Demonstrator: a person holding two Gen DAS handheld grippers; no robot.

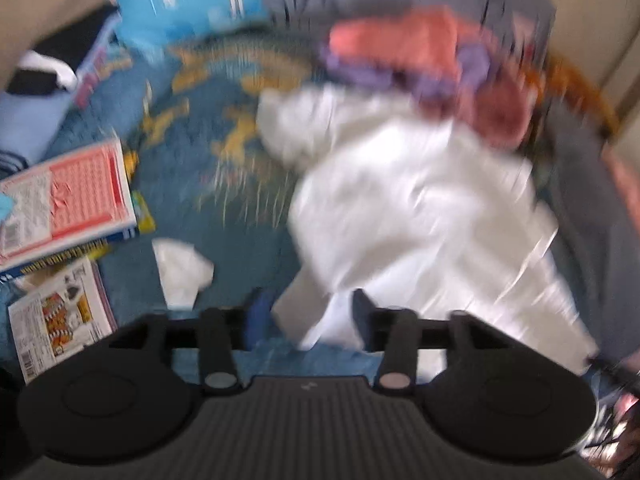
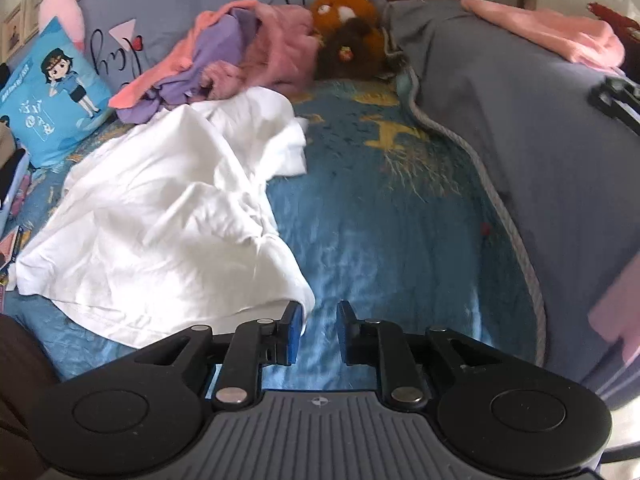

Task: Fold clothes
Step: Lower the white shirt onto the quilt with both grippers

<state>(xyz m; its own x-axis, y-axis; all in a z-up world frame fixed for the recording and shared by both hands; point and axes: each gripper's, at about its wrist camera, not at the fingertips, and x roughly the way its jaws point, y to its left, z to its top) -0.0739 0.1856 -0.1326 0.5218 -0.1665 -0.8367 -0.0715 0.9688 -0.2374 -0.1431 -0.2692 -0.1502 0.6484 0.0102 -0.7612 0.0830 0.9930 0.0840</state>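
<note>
The left tool (image 1: 308, 320) is matte black, with two round discs at its outer corners, a grey ribbed plate between them and two black link arms, each pinned by a silver rivet. Its fingers (image 1: 256, 312) carry blue pads, blurred here. The right tool (image 2: 318, 330) has the same build: black discs, a grey ribbed plate with a small cross mark at its top edge, silver rivets and screws on the links, and blue pads (image 2: 294, 334) on black fingers.

Left wrist view motion-blurred; white garment (image 1: 404, 216) hides the left hand-held gripper (image 1: 308, 320) grip.
</note>
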